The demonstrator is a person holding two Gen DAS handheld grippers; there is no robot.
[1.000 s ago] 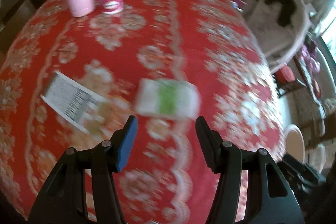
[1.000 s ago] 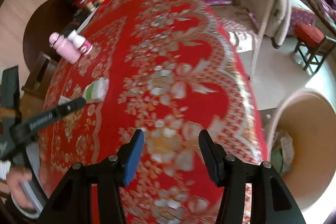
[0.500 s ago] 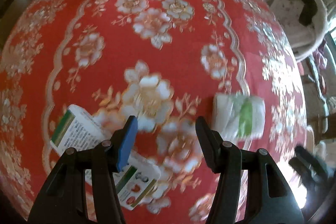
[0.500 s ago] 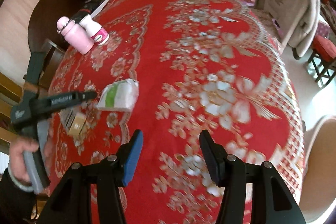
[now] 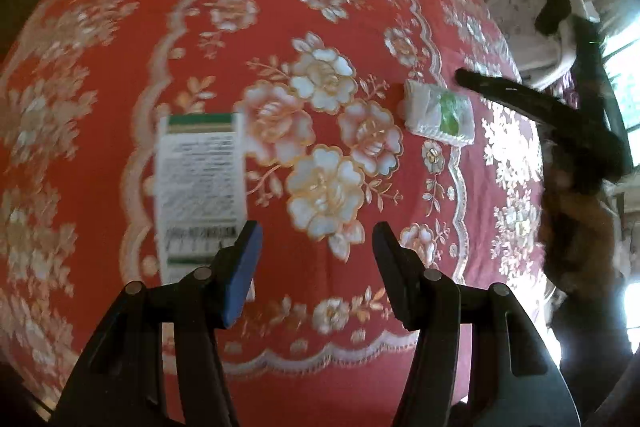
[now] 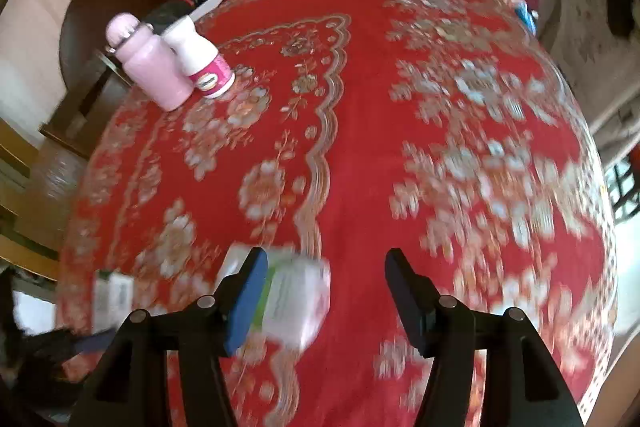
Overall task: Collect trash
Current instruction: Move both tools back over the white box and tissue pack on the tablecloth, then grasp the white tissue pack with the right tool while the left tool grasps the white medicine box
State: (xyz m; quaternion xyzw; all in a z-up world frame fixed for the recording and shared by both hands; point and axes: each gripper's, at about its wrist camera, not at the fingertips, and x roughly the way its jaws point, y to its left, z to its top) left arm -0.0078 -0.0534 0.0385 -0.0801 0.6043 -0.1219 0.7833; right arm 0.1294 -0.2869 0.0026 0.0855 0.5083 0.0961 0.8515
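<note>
Jaws of the left gripper (image 5: 316, 263) are held apart with nothing between them, above the floral red tablecloth (image 5: 320, 27). A flat printed carton (image 5: 200, 183) is seen just beyond its left finger, lying on the cloth. The right gripper (image 6: 326, 291) is spread too, its jaws opening; a blurred white-and-green tissue pack (image 6: 296, 299) is seen between them beside the left pad, and contact cannot be told. Far left, a pink bottle (image 6: 148, 67) and a white pill bottle (image 6: 202, 61) are stood upright, side by side.
</note>
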